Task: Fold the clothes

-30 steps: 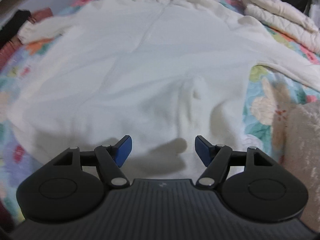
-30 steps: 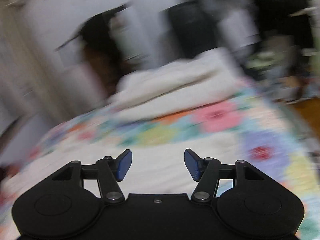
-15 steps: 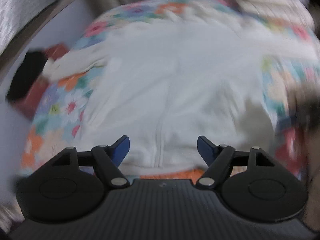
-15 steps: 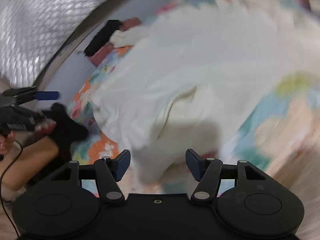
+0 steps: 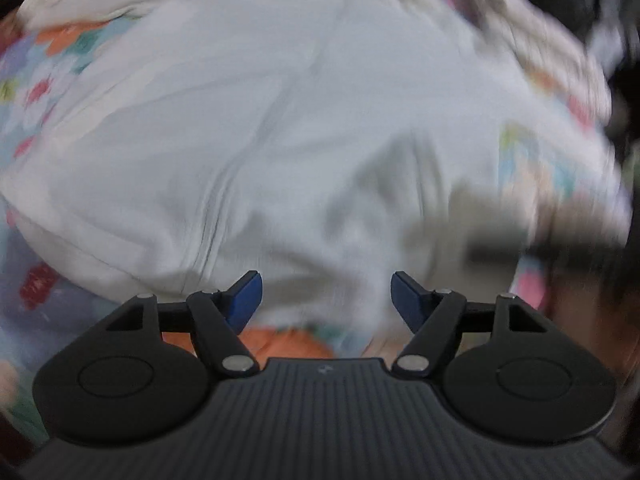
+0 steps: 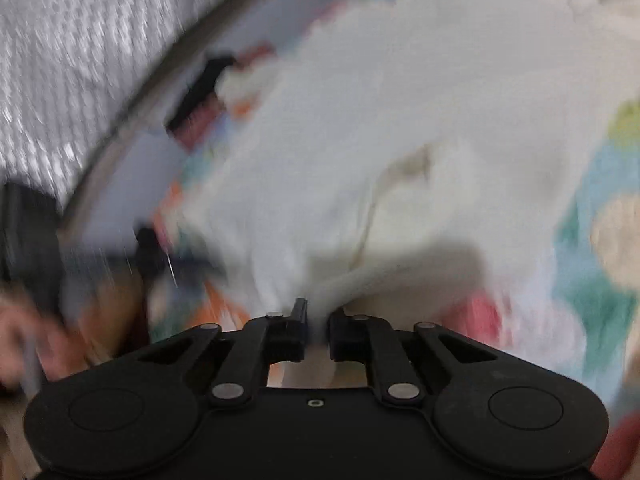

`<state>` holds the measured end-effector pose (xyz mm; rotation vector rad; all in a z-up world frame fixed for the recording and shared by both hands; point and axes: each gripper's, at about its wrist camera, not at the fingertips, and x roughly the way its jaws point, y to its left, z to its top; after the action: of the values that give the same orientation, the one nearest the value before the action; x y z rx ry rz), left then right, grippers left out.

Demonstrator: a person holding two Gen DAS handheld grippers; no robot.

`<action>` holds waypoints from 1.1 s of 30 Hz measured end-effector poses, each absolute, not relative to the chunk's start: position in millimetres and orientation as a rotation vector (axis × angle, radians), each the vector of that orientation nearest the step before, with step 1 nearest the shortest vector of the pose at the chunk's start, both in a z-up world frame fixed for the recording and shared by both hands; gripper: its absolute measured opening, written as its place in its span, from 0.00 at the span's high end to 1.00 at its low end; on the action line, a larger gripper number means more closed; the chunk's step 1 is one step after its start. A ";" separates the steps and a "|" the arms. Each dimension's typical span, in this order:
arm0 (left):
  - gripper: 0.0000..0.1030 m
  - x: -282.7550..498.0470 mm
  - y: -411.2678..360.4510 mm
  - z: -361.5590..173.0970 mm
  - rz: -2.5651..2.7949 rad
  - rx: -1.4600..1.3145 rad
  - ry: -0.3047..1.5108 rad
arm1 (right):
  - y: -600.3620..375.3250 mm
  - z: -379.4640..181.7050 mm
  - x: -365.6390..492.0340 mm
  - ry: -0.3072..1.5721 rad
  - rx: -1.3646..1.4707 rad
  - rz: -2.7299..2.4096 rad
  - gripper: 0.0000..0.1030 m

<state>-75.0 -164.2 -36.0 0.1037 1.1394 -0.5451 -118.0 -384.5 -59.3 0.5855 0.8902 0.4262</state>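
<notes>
Bedspread [image 5: 44,64], flowered in orange, red, green and blue: shows along the left edge of the left wrist view from 7 to 11 o'clock, and again at 3 o'clock past the garment. It lies under everything else.

White garment [image 5: 280,128], long-sleeved, with a seam down its middle: spread flat on the bedspread, filling the centre of the left wrist view from 9 to 2 o'clock. Its near hem sits at 6 o'clock, just beyond the fingertips. One sleeve reaches toward 10 o'clock. The picture is smeared by motion, so finer folds cannot be made out.

Left gripper [image 5: 326,300]: blue pads held wide apart and drawing slightly inward, over the near hem. No cloth sits between them; whether they touch the fabric cannot be told.

Right gripper [image 6: 317,322]: its black fingers are pinched nearly together at 6 o'clock of the right wrist view, with a bunched edge of the white garment [image 6: 400,128] caught between them. The fabric fans out from the pinch toward 12 and 1 o'clock.

A person's hand [image 6: 24,320], blurred, at 8 o'clock of the right wrist view.

Dark item [image 6: 200,92] at 10 o'clock beside the sleeve end; too blurred to identify.
</notes>
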 end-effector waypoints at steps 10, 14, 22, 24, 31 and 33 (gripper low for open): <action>0.29 -91.6 -199.2 -48.5 -0.538 0.142 1.069 | -407.4 -69.1 -58.1 0.867 0.661 0.389 0.89; 0.29 -86.4 -218.8 -49.4 -0.627 0.021 0.966 | -413.1 -75.5 -50.2 0.868 0.742 0.378 0.87; 0.55 -48.2 -232.2 -72.8 -0.442 -0.165 0.881 | -434.2 -84.0 -47.4 0.827 0.800 0.336 0.75; 0.81 -32.2 -215.8 -73.4 -0.394 -0.258 0.885 | -440.9 -79.0 -60.5 0.788 0.757 0.299 0.55; 0.87 -13.7 -192.9 -71.8 -0.389 -0.371 0.924 | -404.3 -46.8 -95.1 0.698 0.507 0.409 0.55; 0.87 -17.6 -187.3 -72.4 -0.396 -0.409 0.939 | -369.0 -41.6 -98.7 0.684 0.358 0.419 0.41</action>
<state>-17.6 -187.3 -72.4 -0.4086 0.9391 -0.3963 -98.7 -369.0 -41.6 0.3582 0.6835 0.4193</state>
